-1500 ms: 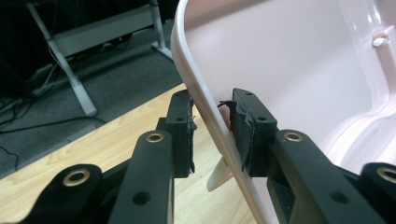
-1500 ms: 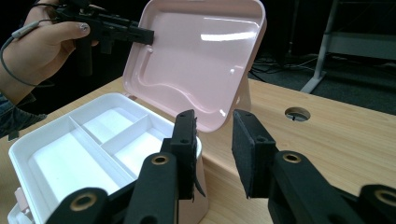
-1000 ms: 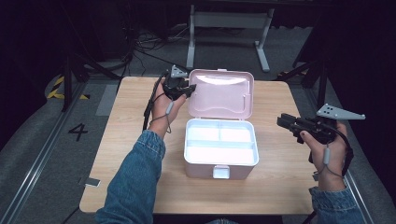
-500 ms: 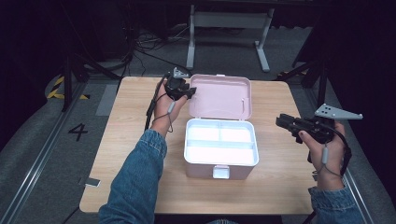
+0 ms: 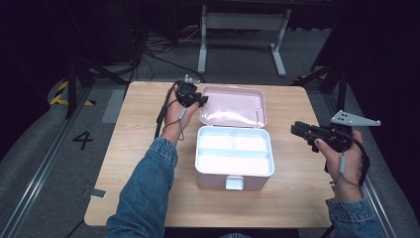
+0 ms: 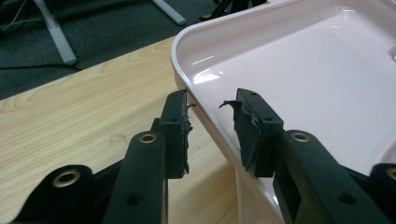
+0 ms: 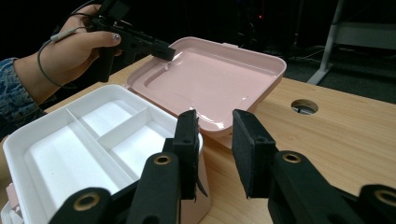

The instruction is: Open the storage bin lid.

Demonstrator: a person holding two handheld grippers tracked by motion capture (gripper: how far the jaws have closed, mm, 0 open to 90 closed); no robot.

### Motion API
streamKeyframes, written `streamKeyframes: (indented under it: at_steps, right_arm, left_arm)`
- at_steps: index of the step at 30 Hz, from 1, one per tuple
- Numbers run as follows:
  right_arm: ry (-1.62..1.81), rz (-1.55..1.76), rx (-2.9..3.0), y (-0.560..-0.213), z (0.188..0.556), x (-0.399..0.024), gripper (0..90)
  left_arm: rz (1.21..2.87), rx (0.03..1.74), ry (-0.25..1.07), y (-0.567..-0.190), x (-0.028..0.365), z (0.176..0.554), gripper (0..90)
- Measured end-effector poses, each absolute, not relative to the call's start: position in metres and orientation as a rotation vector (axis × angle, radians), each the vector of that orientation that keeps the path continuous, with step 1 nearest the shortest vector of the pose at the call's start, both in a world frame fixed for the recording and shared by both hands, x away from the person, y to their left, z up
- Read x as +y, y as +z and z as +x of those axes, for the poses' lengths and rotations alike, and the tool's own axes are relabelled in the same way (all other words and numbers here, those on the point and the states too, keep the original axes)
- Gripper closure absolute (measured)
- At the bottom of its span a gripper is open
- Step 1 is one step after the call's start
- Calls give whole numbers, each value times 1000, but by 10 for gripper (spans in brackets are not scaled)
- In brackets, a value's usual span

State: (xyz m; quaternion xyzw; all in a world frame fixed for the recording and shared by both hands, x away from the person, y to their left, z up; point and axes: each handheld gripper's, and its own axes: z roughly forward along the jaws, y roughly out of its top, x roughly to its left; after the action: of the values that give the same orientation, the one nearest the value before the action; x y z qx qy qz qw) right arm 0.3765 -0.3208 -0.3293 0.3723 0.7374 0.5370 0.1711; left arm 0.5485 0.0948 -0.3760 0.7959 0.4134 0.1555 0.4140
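A wooden tabletop (image 5: 124,163) is seen from above, and near its front edge a pale pink box (image 5: 234,173) stands open, its small latch (image 5: 234,183) facing the person. Inside it a white tray (image 5: 233,151) is divided into one long compartment at the front and two smaller ones behind. To the right of the box, well apart from it, the right gripper (image 5: 296,132) is held above the tabletop in the right hand (image 5: 337,145); in the right gripper view its fingers (image 7: 189,140) are seen parted by a narrow gap, with nothing between them. Behind the box the pink lid (image 5: 234,105) is laid back, its inner face turned up. At the lid's left far corner the left gripper (image 5: 200,101) is held by the left hand (image 5: 174,113), whose denim sleeve (image 5: 146,193) reaches in from the bottom. In the left gripper view its fingers (image 6: 175,130) are seen set on either side of the lid's rim (image 6: 210,123), partly open, the rim passing between them without being clamped. Beyond the tabletop, a grey floor (image 5: 237,54) with cables and a metal stand (image 5: 242,22) is seen
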Motion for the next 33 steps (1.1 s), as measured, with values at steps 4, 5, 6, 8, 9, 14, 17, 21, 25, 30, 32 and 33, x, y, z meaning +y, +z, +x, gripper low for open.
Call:
streamKeyframes:
  at_steps: [4,5,6,8,9,14,17,21,25,30,32,33]
  right_arm:
    - [1523,1062,2096,-330,377,-320,717]
    - [1525,1059,2096,-330,377,-320,717]
    - [1524,1058,2098,-330,377,-320,717]
    - [1526,1058,2100,-330,377,-320,716]
    - [1527,1057,2099,-330,377,-320,716]
    - [1526,1058,2098,-330,377,-320,715]
    - [1530,1052,2095,-329,376,-320,715]
    - [1531,1043,2092,-329,376,-319,715]
    - [1530,1046,2096,-329,376,-319,711]
    - [1532,1037,2099,-329,376,-317,709]
    - [1532,1029,2099,-328,377,-317,709]
    - [1533,1029,2096,-328,377,-317,709]
  left_arm:
    - [2028,1057,374,-381,93,551,643]
    - [2028,1057,374,-381,93,551,640]
    - [2040,1062,363,-383,93,552,636]
    - [2040,1069,351,-384,92,552,630]
    - [2043,1069,350,-385,92,552,628]
    - [2052,1075,343,-387,91,553,618]
    - [2060,1070,341,-389,92,554,610]
    - [2063,1077,332,-393,91,555,610]
    - [2071,1091,335,-392,91,555,609]
    - [2069,1099,318,-394,90,555,537]
    - [2077,1090,334,-394,87,553,454]
    - [2068,1084,355,-393,86,552,414]
